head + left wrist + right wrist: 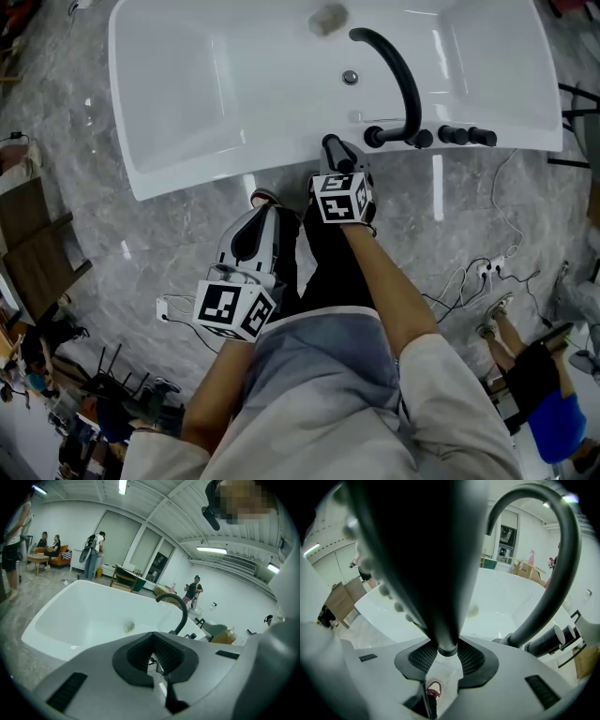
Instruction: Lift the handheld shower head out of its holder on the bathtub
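One steep look down, taking in a white bathtub (pixel 187 103) standing on a glossy grey marbled floor (pixel 441 216), with white cables (pixel 473 277) trailing across it at the right. Picking out a black arched spout (pixel 401 80) and a row of black knobs (pixel 466 136) along the tub's near rim. Finding the shower head (pixel 334 150) right at that rim, just left of the spout's base, in the right gripper (pixel 337 169); not managing to make out the holder beneath it. Switching to the right gripper view for the grip itself, unreadable from above: pinching the narrow lower end of the dark shower head (pixel 426 550) between both pads (pixel 417 656), with a red-and-white shoe (pixel 433 689) showing below. Hanging the left gripper (pixel 262 217) over the floor, short of the tub, and showing its jaws a little apart on nothing. Opening up the room only in the left gripper view: a big white hall, ceiling strip lights (pixel 212 550), people standing (pixel 93 555) beyond the tub, two more sitting (pixel 50 543) by an orange sofa.
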A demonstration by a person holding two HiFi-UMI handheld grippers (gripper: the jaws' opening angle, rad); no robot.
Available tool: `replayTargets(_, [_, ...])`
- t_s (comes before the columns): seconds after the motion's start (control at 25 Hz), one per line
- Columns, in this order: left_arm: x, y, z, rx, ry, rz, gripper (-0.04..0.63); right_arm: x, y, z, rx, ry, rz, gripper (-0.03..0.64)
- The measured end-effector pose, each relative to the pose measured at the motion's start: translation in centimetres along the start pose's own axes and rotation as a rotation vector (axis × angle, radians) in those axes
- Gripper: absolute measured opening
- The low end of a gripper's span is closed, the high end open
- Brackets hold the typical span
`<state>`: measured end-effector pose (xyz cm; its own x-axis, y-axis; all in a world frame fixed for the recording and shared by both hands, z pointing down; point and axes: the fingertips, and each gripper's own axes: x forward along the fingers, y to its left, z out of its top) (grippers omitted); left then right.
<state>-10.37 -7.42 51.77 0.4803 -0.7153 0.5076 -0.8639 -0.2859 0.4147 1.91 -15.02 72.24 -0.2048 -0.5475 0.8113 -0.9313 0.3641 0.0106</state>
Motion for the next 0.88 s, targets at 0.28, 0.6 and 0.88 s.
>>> replayTargets(0.28, [-0.1,-0.1,-0.3,-0.004,0.003,-0.006,0.003,-1.6,0.2,1.2,-0.058,-0.032,0.001,0.144])
replayTargets(0.6, [0.1,-0.8,0.7,0.015,-0.014,-0.022,0.003,-3.7,0.5,2.5,-0.092,-0.061,0.010,0.144])
replayTargets(0.88, [0.3,-1.5,1.6,0.025,-0.035,-0.026,0.003,-5.8,0.9,3.3,-0.122,-0.079,0.031,0.144])
